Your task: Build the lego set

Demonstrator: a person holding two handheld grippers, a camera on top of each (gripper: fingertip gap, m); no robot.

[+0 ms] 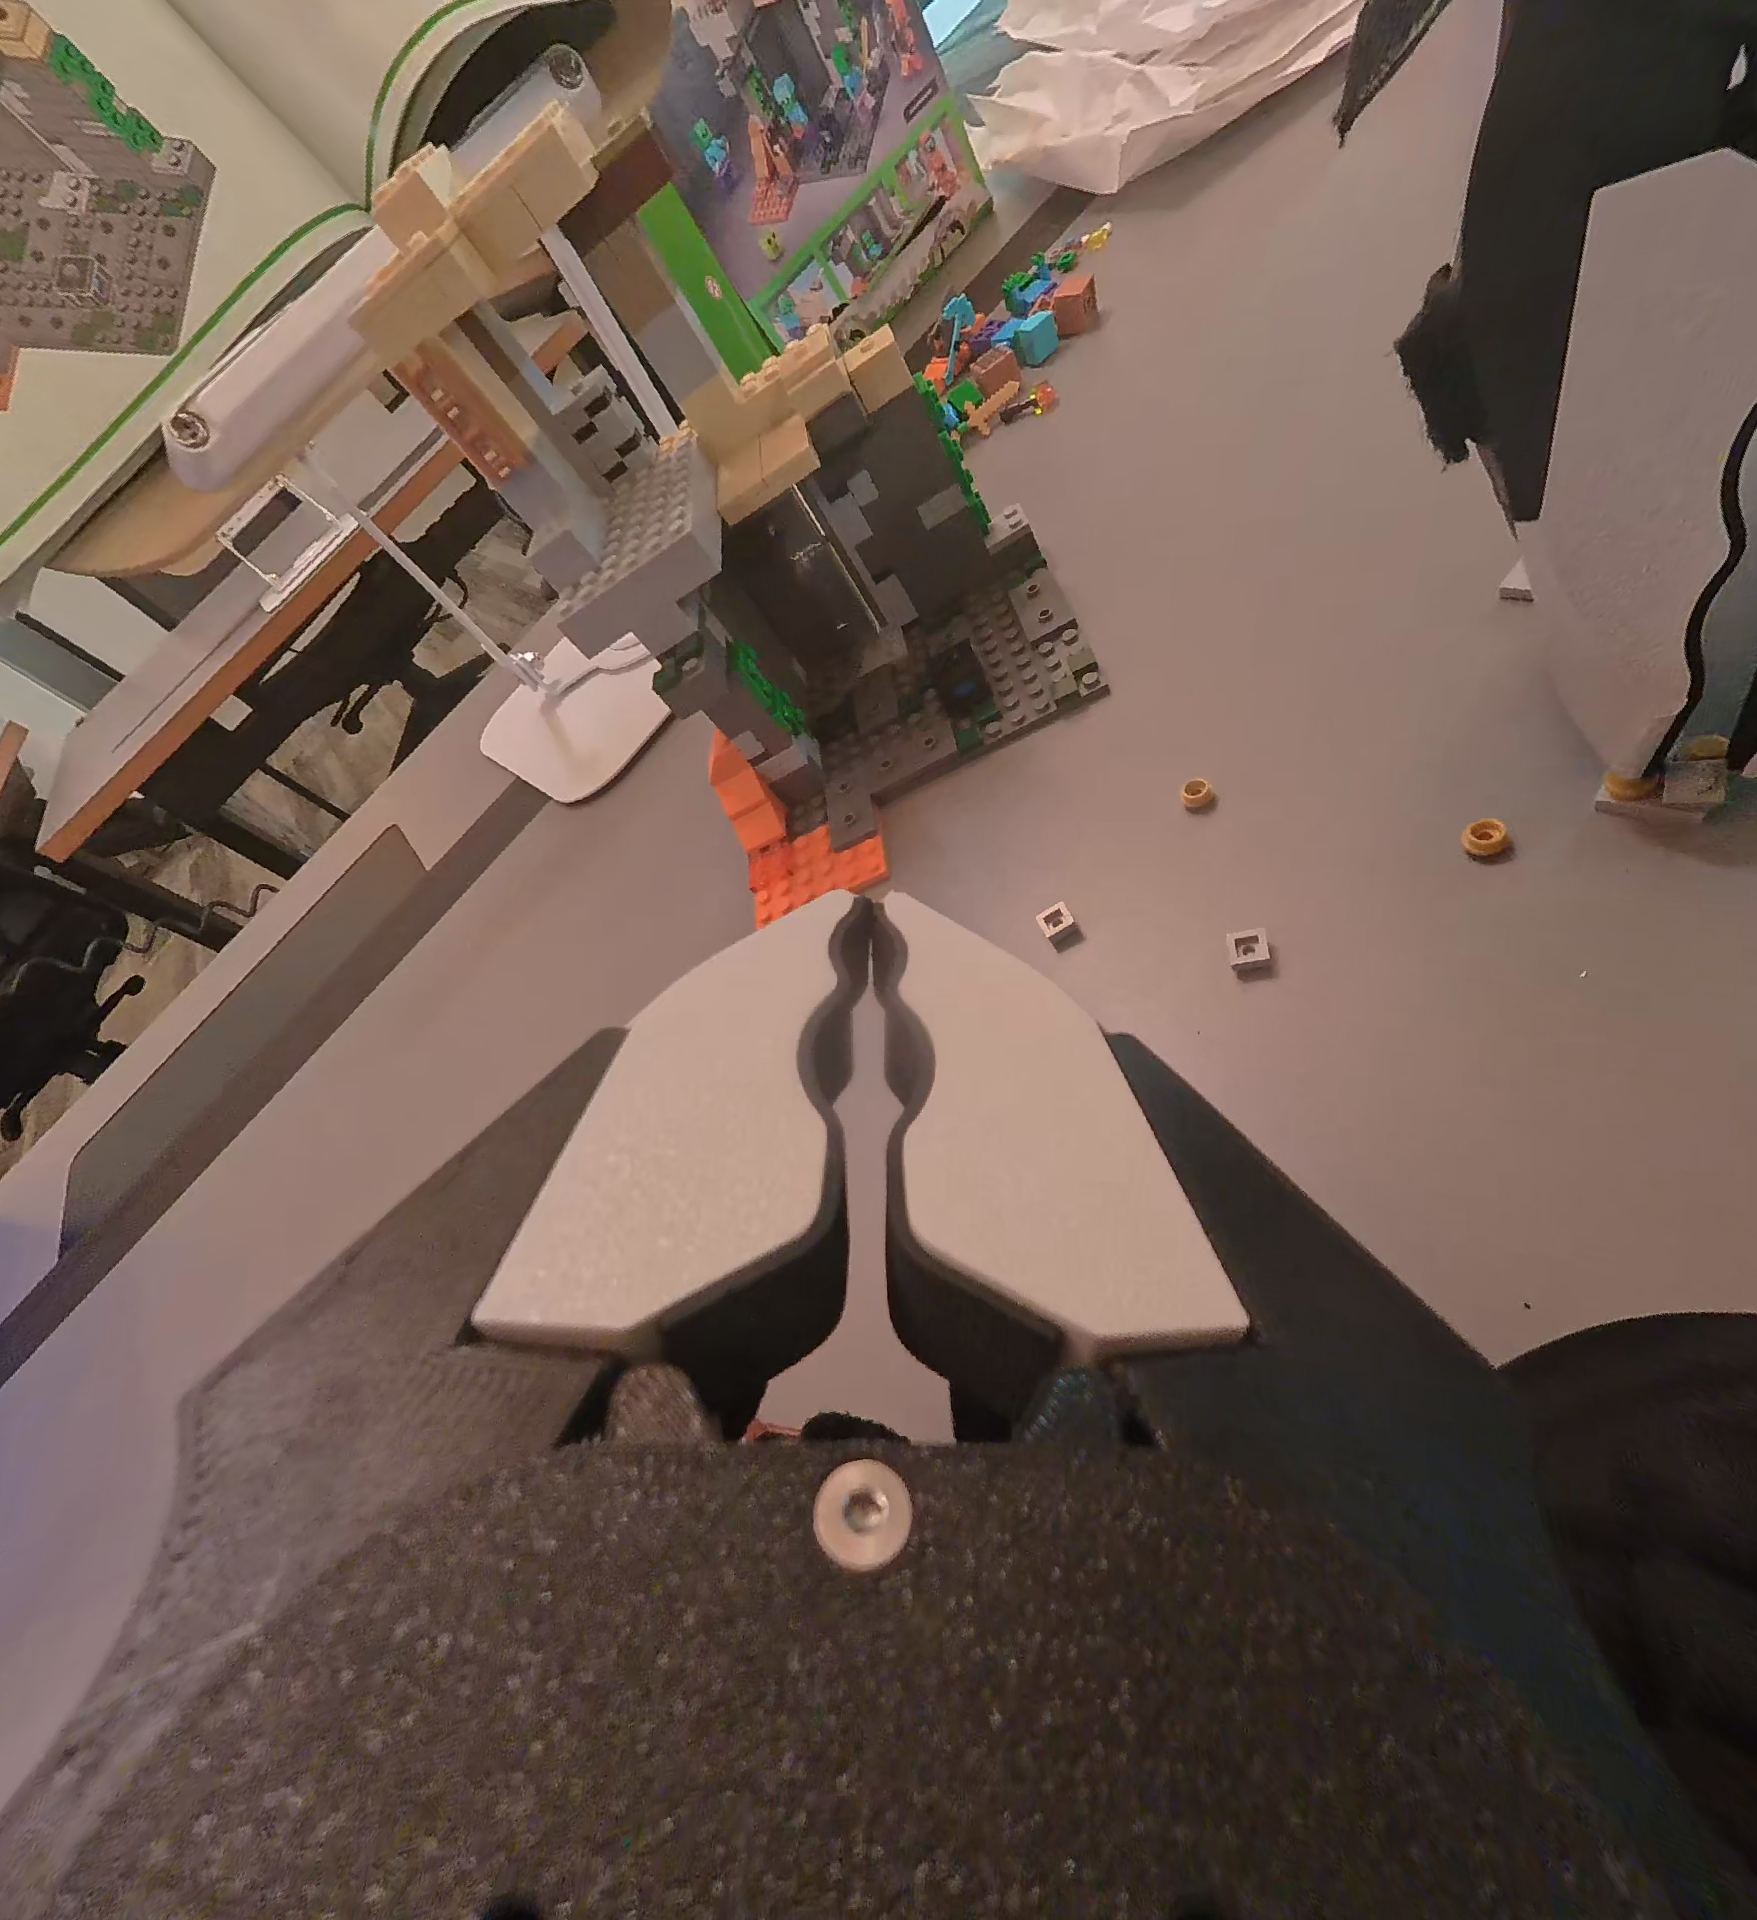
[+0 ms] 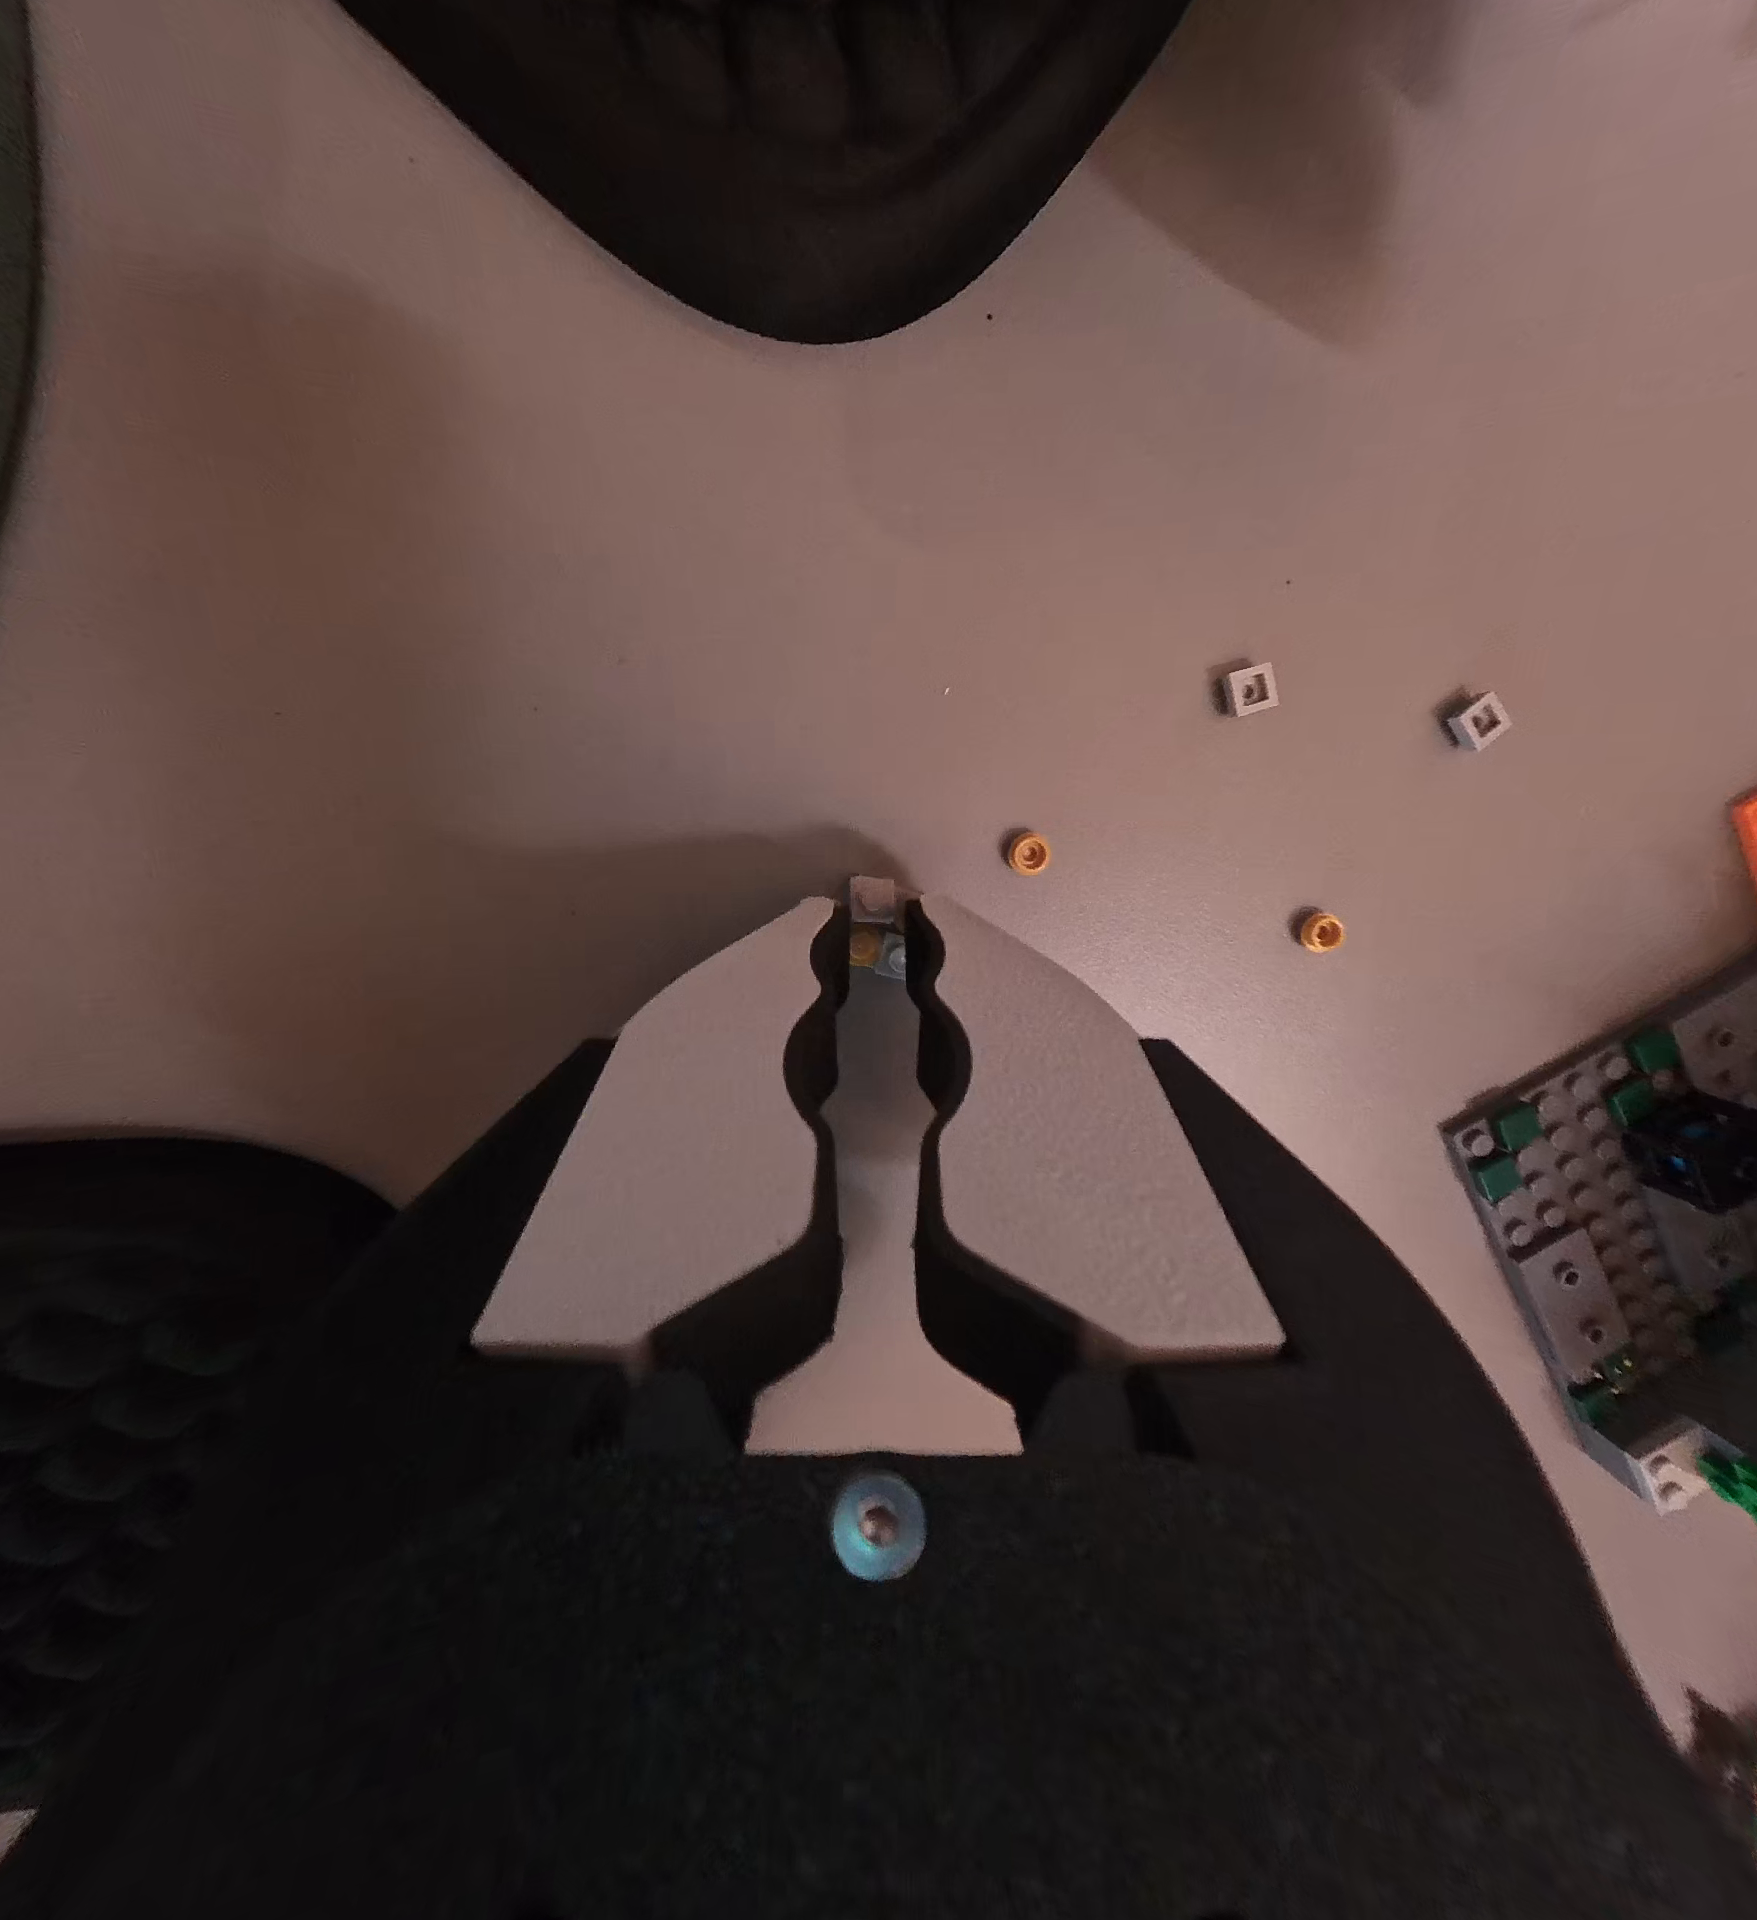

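The partly built lego model [image 1: 832, 582], grey and tan on dark plates with an orange base [image 1: 812, 862], stands just ahead of my left gripper [image 1: 869, 914], which is shut and empty above the table. It also shows in the right wrist view [image 2: 1684, 1195]. My right gripper [image 2: 874, 920] is shut on a small grey plate piece [image 2: 876, 902] with a yellow round stud on it, low over the table; it also shows in the left wrist view [image 1: 1674, 774]. Two tan round studs [image 2: 1030, 853] [image 2: 1321, 930] and two small grey square plates [image 2: 1248, 689] [image 2: 1479, 717] lie loose between the grippers.
An open instruction booklet [image 1: 53, 208], the set's box [image 1: 822, 135], a white paper bag [image 1: 1144, 73] and a pile of coloured loose bricks [image 1: 1019, 343] lie behind the model. A white lamp base [image 1: 578, 727] stands by the table's left edge. A dark sleeve [image 2: 801, 156] is ahead of the right gripper.
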